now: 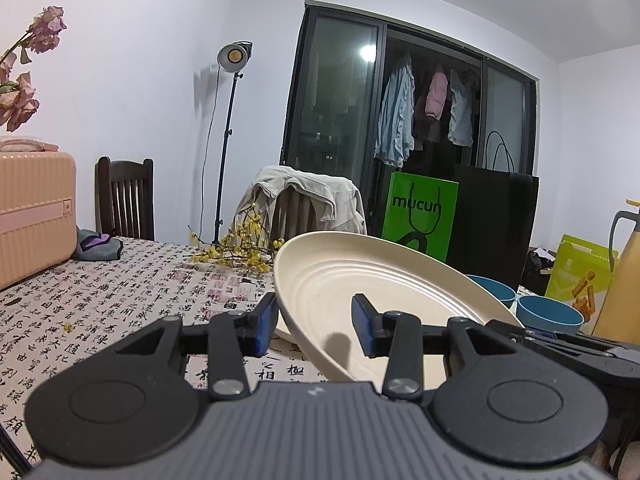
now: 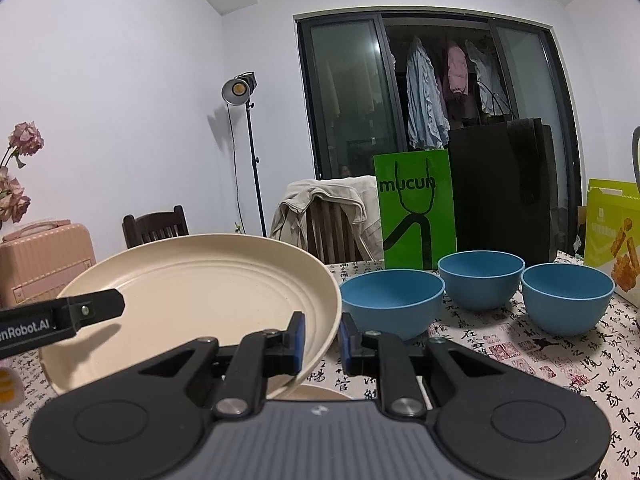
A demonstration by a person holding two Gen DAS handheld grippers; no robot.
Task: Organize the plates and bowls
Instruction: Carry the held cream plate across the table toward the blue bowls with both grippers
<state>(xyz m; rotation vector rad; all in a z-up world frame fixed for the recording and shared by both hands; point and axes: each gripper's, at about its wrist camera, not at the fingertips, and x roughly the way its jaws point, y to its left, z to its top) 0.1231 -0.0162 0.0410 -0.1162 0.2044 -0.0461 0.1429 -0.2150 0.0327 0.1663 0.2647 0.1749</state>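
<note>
**Plate tilting between two grippers above the tabletop**

Cream plate (image 2: 192, 292) is hanging tilted above the calligraphy-print tabletop (image 2: 540, 360), its ribbed inner face showing to both wrist cameras. The right gripper (image 2: 322, 340) is clamping the plate's right rim: its blue-padded fingers (image 2: 298, 340) are standing nearly closed, one pad on the inside of the rim and the other on the outside. The left gripper (image 1: 314, 326) is sitting at the plate's opposite edge with its fingers (image 1: 366, 326) partly open; the rim is passing between them, the left pad lying against the outer side and the right pad standing over the inner face, and I cannot tell whether they are pressing on it. In the right wrist view one of those left fingers is reaching across the plate from the left.

Directly under the raised plate, close to the right fingers, the edge of a second cream plate (image 2: 320, 392) is lying flat on the tabletop. Beyond the right fingers and to their right, three blue bowls (image 2: 394, 300) are standing upright in a loose row, near one another. Behind them a green paper bag (image 2: 416, 208) and a black paper bag (image 2: 500, 192) are standing at the far edge.
</note>
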